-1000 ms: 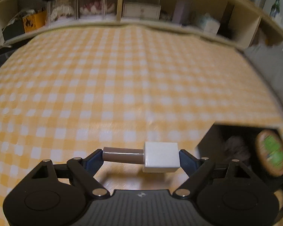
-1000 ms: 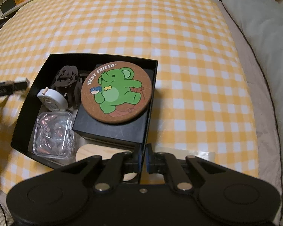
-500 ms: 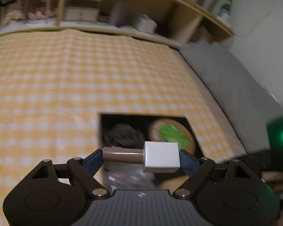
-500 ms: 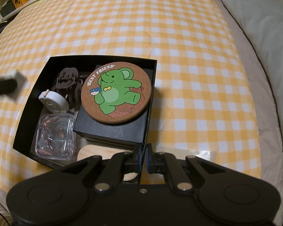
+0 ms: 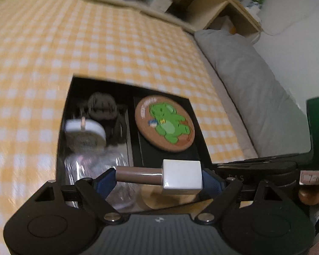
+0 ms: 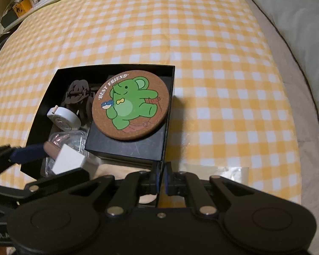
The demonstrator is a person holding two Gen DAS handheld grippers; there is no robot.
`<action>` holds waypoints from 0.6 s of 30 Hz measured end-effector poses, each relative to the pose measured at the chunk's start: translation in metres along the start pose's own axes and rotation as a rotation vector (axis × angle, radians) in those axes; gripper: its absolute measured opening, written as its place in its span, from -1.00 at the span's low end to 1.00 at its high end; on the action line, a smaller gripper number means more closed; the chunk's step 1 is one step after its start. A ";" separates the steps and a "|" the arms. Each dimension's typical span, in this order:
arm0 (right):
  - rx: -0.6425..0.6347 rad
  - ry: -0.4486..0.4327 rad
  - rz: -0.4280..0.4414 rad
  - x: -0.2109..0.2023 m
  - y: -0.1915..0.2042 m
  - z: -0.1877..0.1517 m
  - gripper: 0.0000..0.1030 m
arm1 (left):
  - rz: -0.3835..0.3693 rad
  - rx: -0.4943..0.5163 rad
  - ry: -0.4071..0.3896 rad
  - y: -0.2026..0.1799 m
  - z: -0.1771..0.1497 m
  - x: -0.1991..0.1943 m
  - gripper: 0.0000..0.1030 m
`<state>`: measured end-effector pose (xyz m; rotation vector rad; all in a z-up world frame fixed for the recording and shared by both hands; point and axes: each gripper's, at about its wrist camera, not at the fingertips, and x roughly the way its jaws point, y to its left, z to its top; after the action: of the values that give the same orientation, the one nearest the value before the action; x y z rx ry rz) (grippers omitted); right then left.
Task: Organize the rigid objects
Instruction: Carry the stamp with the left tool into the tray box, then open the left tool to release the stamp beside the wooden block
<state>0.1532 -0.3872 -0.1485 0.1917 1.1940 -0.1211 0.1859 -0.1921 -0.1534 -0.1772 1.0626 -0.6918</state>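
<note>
My left gripper (image 5: 158, 179) is shut end to end on a brown tube (image 5: 138, 175) with a white cube cap (image 5: 181, 177). It hangs over the near left part of the open black box (image 5: 68, 106), above a clear plastic case (image 5: 91, 165). In the right wrist view the tube and cap (image 6: 68, 159) enter from the left over that case (image 6: 66, 140). My right gripper (image 6: 162, 178) is shut on the near wall of the black box (image 6: 42, 97). Inside lie a cork coaster with a green elephant (image 6: 130, 104) on a smaller black box (image 6: 125, 146), a white tape measure (image 6: 62, 116) and a brown hair claw (image 6: 76, 93).
The box sits on a yellow checked cloth (image 6: 180, 31) over a bed. A grey pillow (image 5: 255, 80) lies along the right side. Wooden shelves (image 5: 180, 0) with clutter stand at the back. A clear plastic bag (image 6: 229, 174) lies just right of the box.
My left gripper has swung right with the tube, from over bare cloth to above the box. The right gripper has kept still on the box wall.
</note>
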 end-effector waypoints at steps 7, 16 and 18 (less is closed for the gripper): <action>0.002 0.000 0.000 0.001 -0.003 0.001 -0.89 | -0.030 0.005 0.031 0.001 0.000 -0.006 0.41; -0.004 -0.001 -0.004 0.001 -0.003 0.002 -0.89 | 0.131 0.121 0.114 0.004 0.001 -0.004 -0.97; -0.005 -0.001 -0.004 0.001 -0.003 0.001 -0.89 | 0.171 0.195 0.111 0.002 0.001 -0.006 -1.00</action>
<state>0.1543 -0.3900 -0.1494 0.1850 1.1938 -0.1220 0.1860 -0.1876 -0.1495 0.1204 1.0946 -0.6521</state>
